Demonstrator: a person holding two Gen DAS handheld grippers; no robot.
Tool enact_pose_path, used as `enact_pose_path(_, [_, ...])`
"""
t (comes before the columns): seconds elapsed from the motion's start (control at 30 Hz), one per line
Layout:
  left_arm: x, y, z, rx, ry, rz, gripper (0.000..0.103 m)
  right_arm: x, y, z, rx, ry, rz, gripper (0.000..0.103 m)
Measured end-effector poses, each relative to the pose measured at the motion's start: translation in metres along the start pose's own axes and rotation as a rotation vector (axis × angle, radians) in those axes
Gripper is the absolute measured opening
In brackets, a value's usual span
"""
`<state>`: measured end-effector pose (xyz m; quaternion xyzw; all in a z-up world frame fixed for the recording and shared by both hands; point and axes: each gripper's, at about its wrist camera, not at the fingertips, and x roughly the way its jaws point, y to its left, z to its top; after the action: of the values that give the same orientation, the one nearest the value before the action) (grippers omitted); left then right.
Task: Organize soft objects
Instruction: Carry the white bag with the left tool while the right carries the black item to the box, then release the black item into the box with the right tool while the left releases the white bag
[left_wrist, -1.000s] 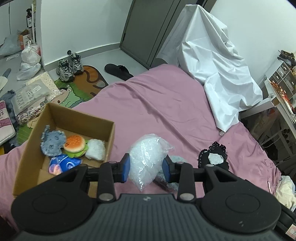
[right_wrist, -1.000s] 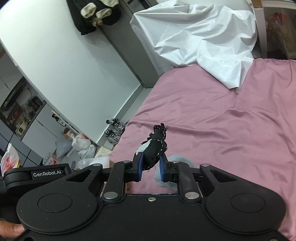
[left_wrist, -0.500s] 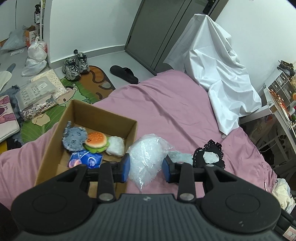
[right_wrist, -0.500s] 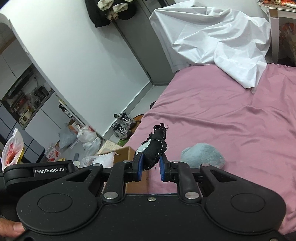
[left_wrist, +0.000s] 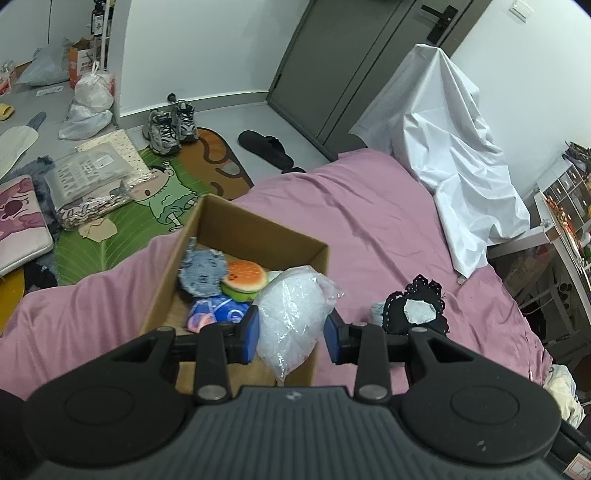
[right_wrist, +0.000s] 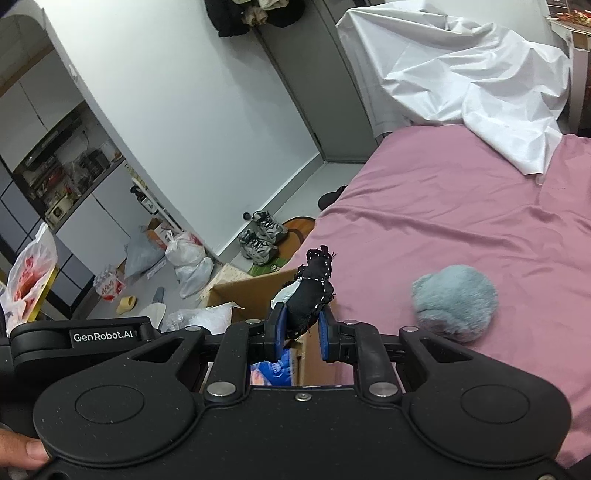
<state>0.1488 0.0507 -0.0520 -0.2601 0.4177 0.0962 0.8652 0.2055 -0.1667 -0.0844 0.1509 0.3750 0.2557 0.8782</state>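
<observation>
My left gripper (left_wrist: 291, 338) is shut on a clear plastic bag of white stuffing (left_wrist: 291, 314), held over the near right corner of a cardboard box (left_wrist: 258, 232) on the pink bed. The box holds a denim toy (left_wrist: 202, 271), a plush burger (left_wrist: 245, 277) and a blue pouch (left_wrist: 218, 314). My right gripper (right_wrist: 302, 330) is shut on a black stitched fabric piece (right_wrist: 312, 288), above the box's edge (right_wrist: 240, 290); that piece also shows in the left wrist view (left_wrist: 415, 308). A grey fluffy ball (right_wrist: 454, 306) lies on the bed to the right.
A white sheet (left_wrist: 450, 147) drapes over furniture at the bed's far side. On the floor left of the bed lie sneakers (left_wrist: 171, 123), a slipper (left_wrist: 264, 147), a cartoon mat (left_wrist: 162, 195) and plastic bags (left_wrist: 92, 103). Shelves (left_wrist: 569, 206) stand at right.
Both grippers have moved left toward the box with their loads. The stuffing bag now hangs over the box corner, and the black fabric piece is above the box edge.
</observation>
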Motion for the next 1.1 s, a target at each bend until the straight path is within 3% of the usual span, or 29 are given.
enact_pose_path(0.6, [0.006,0.063,0.010,-0.051,0.049,-0.017,0.035,0.035,0.042,-0.021,-0.029,0.058,-0.019,0.018])
enact_pose_path(1.1, [0.030,0.083,0.012,-0.069,0.149,-0.038,0.036,0.055,0.056,-0.029,-0.048,0.120,-0.032,0.018])
